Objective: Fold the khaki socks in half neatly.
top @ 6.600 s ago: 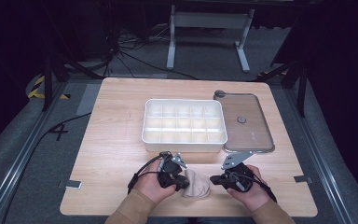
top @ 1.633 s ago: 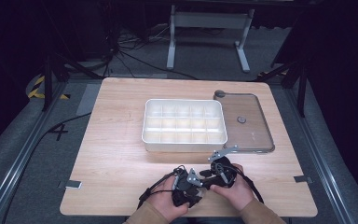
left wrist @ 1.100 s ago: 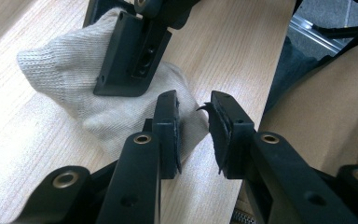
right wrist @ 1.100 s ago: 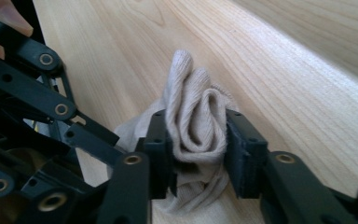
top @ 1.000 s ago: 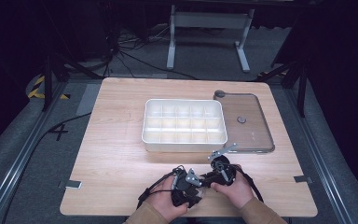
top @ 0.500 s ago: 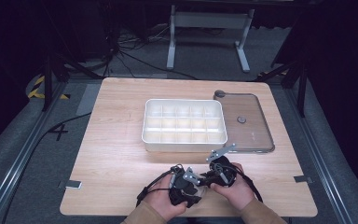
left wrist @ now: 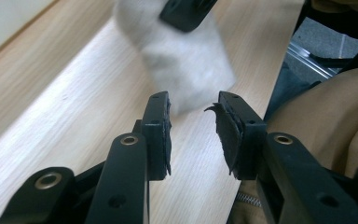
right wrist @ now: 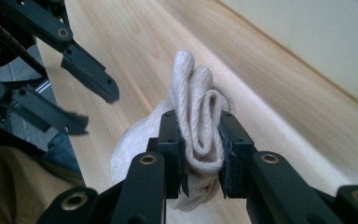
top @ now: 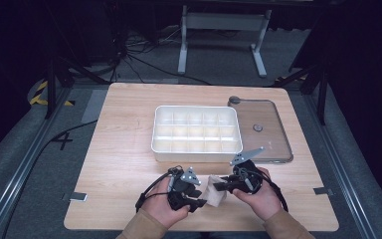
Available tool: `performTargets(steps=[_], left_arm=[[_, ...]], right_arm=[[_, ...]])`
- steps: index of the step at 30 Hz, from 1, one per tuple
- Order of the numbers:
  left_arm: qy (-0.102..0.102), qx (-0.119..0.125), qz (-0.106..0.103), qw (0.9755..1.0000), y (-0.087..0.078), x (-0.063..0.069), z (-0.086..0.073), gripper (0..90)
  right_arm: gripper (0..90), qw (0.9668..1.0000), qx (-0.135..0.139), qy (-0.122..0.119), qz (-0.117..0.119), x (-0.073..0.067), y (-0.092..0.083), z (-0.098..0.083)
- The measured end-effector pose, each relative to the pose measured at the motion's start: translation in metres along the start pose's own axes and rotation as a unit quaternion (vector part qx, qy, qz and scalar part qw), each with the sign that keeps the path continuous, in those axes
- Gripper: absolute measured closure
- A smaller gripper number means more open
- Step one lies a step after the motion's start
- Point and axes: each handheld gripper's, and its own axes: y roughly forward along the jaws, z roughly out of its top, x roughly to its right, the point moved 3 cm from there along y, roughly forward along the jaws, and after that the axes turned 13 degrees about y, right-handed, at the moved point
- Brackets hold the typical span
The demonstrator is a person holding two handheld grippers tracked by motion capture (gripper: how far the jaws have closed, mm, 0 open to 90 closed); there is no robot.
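Observation:
A cream knitted sock (right wrist: 200, 107), folded into a bundle, is pinched between the pads of my right gripper (right wrist: 199, 123), which is shut on it just above the wooden table (top: 129, 174). In the high view the sock (top: 216, 195) hangs between both hands near the front edge. My left gripper (left wrist: 193, 100) is open; its jaws have just been opening and nothing is between them. The sock (left wrist: 182, 60) sits blurred just beyond its tips. From the right gripper view the left gripper (right wrist: 93, 105) stands apart to the left of the sock.
A white tray (top: 196, 155) with several empty compartments stands mid-table behind the hands. Its clear lid (top: 268, 132) lies flat to the right of it. The person's tan sleeves (top: 149, 226) come in over the table's front edge.
The left gripper's jaws have spread and come off the sock, which now hangs from the right gripper alone. Both hands have risen a little and shifted slightly toward the tray.

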Motion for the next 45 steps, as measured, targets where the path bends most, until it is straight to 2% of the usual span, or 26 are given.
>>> performTargets(steps=[3, 6, 11, 19, 25, 28, 31, 41, 45], left_arm=[[-0.001, -0.002, 0.005, 1.0, -0.008, -0.005, -0.001, 65.5], [-0.008, 0.003, 0.012, 0.9999, -0.017, -0.011, -0.002, 65.6], [-0.024, -0.003, 0.024, 0.9994, -0.029, -0.02, -0.006, 65.2], [-0.043, -0.004, 0.046, 0.998, -0.048, -0.036, -0.01, 64.8], [-0.061, 0.007, 0.057, 0.9965, -0.063, -0.042, -0.017, 64.2], [-0.063, 0.008, 0.061, 0.9961, -0.067, -0.046, -0.02, 63.8], [-0.074, 0.009, 0.062, 0.9953, -0.07, -0.048, -0.023, 63.5], [-0.093, 0.008, 0.066, 0.9934, -0.075, -0.054, -0.031, 63.1], [-0.093, 0.01, 0.067, 0.9933, -0.077, -0.057, -0.033, 62.8]], right_arm=[[73.6, 0.9999, 0.008, -0.006, -0.003, 0.0, -0.006, 0.003], [73.5, 0.9998, 0.015, -0.007, -0.008, 0.0, -0.015, 0.005], [73.4, 0.9995, 0.028, -0.004, -0.012, 0.006, -0.027, 0.01], [73.4, 0.9987, 0.037, -0.004, -0.034, 0.013, -0.042, 0.019], [73.3, 0.9975, 0.023, -0.007, -0.066, 0.022, -0.054, 0.03], [73.2, 0.9966, 0.018, -0.008, -0.081, 0.027, -0.06, 0.037], [73.0, 0.9957, 0.017, -0.014, -0.09, 0.03, -0.065, 0.043], [72.9, 0.9925, -0.002, -0.02, -0.12, 0.041, -0.081, 0.062], [72.9, 0.9912, -0.011, -0.027, -0.129, 0.044, -0.086, 0.071]])
